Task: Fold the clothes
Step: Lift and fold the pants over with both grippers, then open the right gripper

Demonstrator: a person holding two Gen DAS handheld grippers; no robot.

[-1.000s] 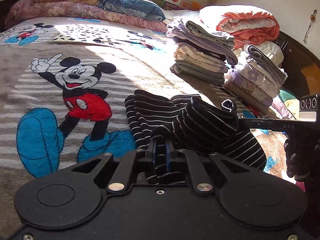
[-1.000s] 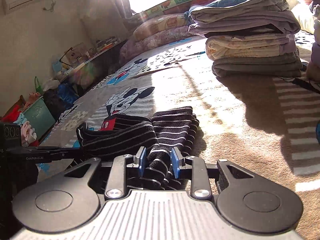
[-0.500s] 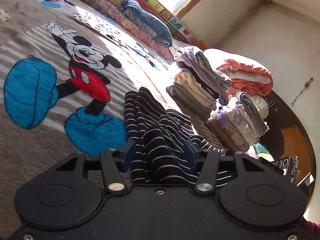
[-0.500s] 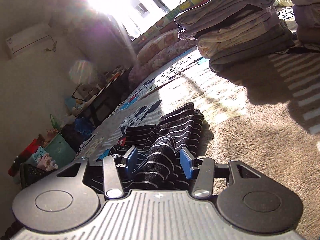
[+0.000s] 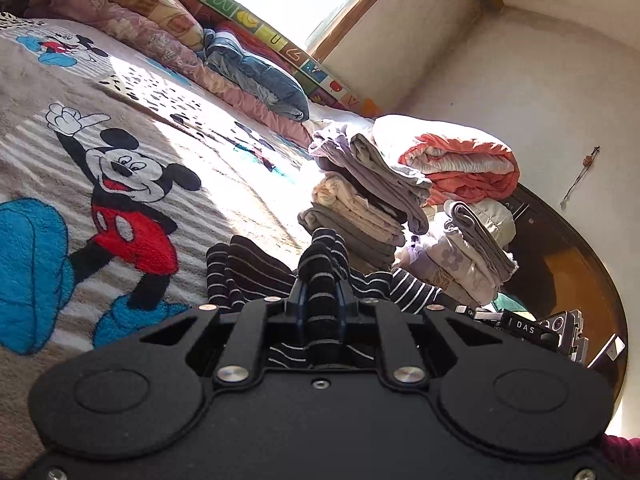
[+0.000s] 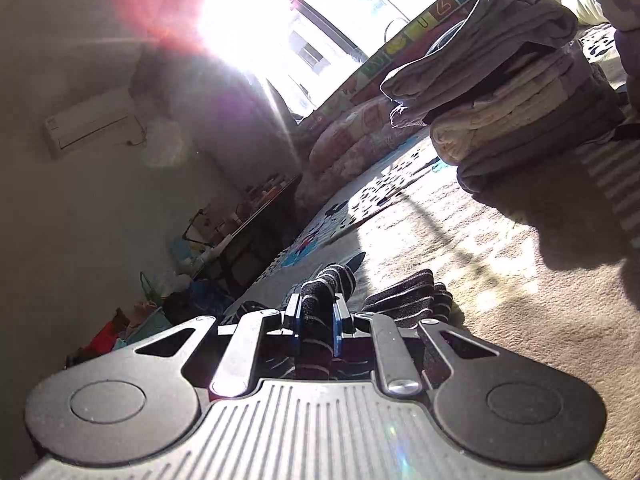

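Observation:
A black garment with thin white stripes (image 5: 248,268) lies bunched on the cartoon-mouse blanket (image 5: 120,200). My left gripper (image 5: 320,300) is shut on a raised fold of it, which sticks up between the blue pads. In the right wrist view my right gripper (image 6: 316,322) is also shut on a fold of the striped garment (image 6: 412,296); the rest of the cloth lies just right of the fingers. The right gripper's body (image 5: 532,328) shows at the left wrist view's right edge, close beside the cloth.
A stack of folded clothes (image 5: 360,204) stands just behind the garment, a second stack (image 5: 468,256) to its right, and an orange-and-white quilt (image 5: 456,160) behind. Pillows (image 5: 256,76) line the wall. A low table and bags (image 6: 224,248) stand beside the bed.
Half a second ago both grippers stood open around the striped cloth; both have now shut on folds of it. Both views have tilted upward.

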